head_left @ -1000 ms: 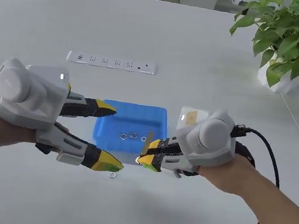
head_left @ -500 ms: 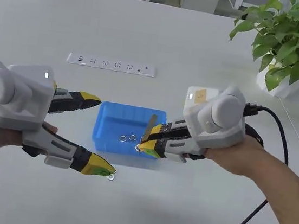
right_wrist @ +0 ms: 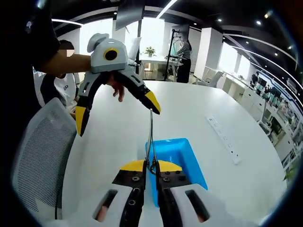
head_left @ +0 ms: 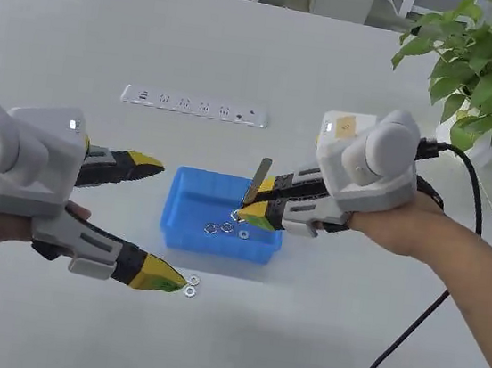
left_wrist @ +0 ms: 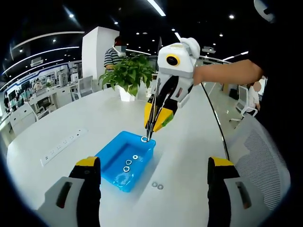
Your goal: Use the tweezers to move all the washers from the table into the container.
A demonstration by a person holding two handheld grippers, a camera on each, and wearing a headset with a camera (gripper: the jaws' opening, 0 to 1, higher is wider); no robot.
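A blue container (head_left: 260, 249) sits mid-table with three washers (head_left: 226, 228) inside. My right gripper (head_left: 259, 208) is shut on metal tweezers (head_left: 255, 185), also visible as tweezers (right_wrist: 151, 132). Their tips hang over the container (left_wrist: 111, 163) and pinch a washer (left_wrist: 144, 139). Two more washers (head_left: 190, 286) lie on the table just in front of the container, beside the lower finger of my left gripper (head_left: 156, 222). That gripper stands wide open with nothing in it, left of the container. The two loose washers (left_wrist: 156, 185) lie ahead of it.
A white power strip (head_left: 193, 105) lies behind the container. A potted plant (head_left: 490, 61) stands at the table's far right. The right gripper's black cable (head_left: 407, 338) trails across the table toward the near edge. People and chairs surround the table.
My right gripper has risen from the container's front edge and moved over the container with the tweezers. The left gripper has stayed open at about the same place.
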